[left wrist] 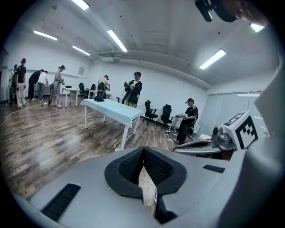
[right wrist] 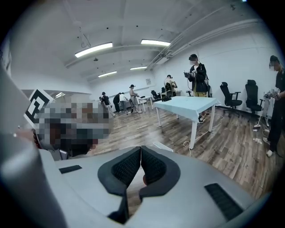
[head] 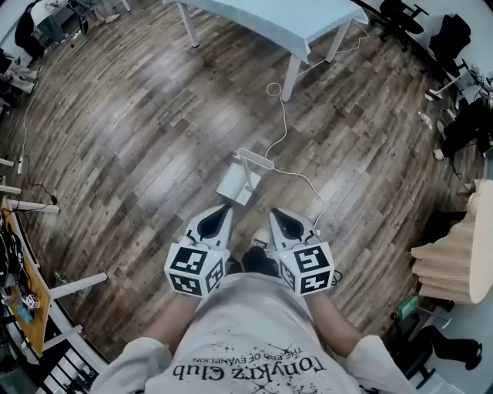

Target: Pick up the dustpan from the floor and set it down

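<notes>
The room was open, with a wood-plank floor [head: 146, 115]. A white table [head: 296, 27] stood at twelve o'clock, its far part cut off by the frame edge. The white dustpan [head: 240, 181] lay on the floor at twelve o'clock of both grippers, near them but apart. Its outline was poorly resolved, possibly with the handle raised. The left gripper [head: 223, 209] and right gripper [head: 276, 214] each had jaws pressed together on nothing.

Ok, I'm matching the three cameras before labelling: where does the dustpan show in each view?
Head view: dustpan on the floor at centre, below the table.
Left gripper view: probably the dustpan, a pale patch seen through the gap under the jaws; not certain.
Right gripper view: dustpan, a white strip just above the jaws.
Shared landmark: the light blue table.
</notes>
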Motion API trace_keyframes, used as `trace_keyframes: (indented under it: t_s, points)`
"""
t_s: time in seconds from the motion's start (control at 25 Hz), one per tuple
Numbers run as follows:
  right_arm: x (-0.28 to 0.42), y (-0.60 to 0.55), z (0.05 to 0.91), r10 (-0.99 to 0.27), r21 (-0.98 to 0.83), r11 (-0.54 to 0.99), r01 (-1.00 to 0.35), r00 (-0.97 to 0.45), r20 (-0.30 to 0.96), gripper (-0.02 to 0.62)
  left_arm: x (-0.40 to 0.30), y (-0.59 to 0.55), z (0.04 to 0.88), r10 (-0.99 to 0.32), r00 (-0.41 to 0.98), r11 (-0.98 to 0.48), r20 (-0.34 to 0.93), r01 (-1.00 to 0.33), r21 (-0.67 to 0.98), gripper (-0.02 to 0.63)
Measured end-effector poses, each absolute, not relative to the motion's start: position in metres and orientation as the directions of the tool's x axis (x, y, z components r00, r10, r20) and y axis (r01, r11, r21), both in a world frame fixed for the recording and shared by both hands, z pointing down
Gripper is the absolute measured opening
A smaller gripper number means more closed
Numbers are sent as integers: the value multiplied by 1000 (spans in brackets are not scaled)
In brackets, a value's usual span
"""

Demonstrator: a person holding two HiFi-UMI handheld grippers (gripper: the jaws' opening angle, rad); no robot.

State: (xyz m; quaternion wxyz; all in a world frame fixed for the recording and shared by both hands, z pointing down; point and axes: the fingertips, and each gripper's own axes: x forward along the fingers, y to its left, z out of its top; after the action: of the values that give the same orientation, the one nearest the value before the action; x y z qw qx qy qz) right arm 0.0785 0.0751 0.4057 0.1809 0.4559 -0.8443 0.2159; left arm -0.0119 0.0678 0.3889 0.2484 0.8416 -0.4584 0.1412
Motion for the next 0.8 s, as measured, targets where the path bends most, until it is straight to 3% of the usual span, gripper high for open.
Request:
trace_keyframes:
  t_s: [0.28,0.8]
  points:
    - [79,48,415,-693,-208,460,-863,-495,524,26,-26,41,399,-695,521,-431,496,-854,293,23]
    - [64,12,422,-738,-126,407,-904,-408,537,26,-32,-6,413,-619,608,-534,497,-790,300,23]
